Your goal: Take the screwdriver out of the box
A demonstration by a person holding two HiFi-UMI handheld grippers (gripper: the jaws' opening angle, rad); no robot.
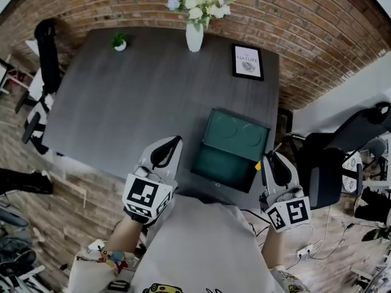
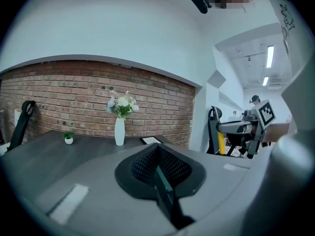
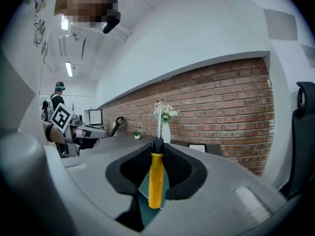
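The open green box [image 1: 229, 148] sits at the near right edge of the dark table [image 1: 140, 96], its lid raised toward the far side. My right gripper [image 1: 267, 157] hangs just right of the box, shut on the yellow-handled screwdriver [image 3: 156, 178]. The handle stands upright between the pads with the metal shaft [image 3: 158, 127] pointing up. A bit of yellow handle [image 1: 258, 164] shows in the head view. My left gripper [image 1: 174, 142] hovers just left of the box, shut with nothing in it. In the left gripper view its jaws [image 2: 158, 149] meet edge to edge.
A white vase of flowers [image 1: 194, 35], a small potted plant [image 1: 120, 41] and a framed picture [image 1: 247, 61] stand along the table's far side by the brick wall. A black office chair [image 1: 342, 157] is close on the right, another chair [image 1: 47, 54] on the left.
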